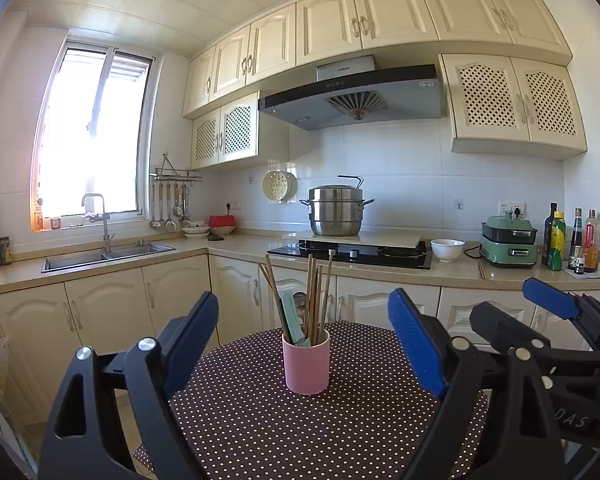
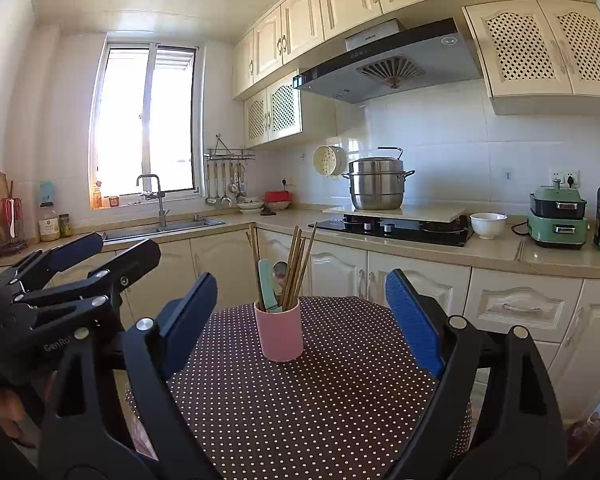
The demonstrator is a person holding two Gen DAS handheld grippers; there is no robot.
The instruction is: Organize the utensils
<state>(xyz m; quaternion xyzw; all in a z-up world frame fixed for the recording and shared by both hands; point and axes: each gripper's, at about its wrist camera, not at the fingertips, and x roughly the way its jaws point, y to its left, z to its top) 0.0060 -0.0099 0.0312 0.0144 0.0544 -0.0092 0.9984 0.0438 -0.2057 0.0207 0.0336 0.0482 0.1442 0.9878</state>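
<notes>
A pink cup [image 1: 306, 364] [image 2: 280, 330] stands upright on a round table with a brown polka-dot cloth [image 1: 300, 432] [image 2: 320, 400]. It holds several wooden chopsticks [image 1: 314, 292] [image 2: 296, 264], a teal-handled utensil [image 1: 294, 320] [image 2: 267, 284] and a metal spoon [image 2: 279, 270]. My left gripper [image 1: 304, 328] hangs open in front of the cup, nothing between its blue pads. My right gripper [image 2: 300, 308] is likewise open and apart from the cup. In the left wrist view the right gripper [image 1: 548, 312] shows at the right edge; in the right wrist view the left gripper [image 2: 100, 252] shows at the left.
Behind the table runs an L-shaped counter with a sink [image 1: 108, 258], a black hob [image 1: 352, 254] bearing a steel steamer pot [image 1: 336, 210], a white bowl [image 1: 447, 250], a green appliance [image 1: 510, 242] and bottles [image 1: 572, 240]. Ladles hang on a wall rack [image 1: 172, 208].
</notes>
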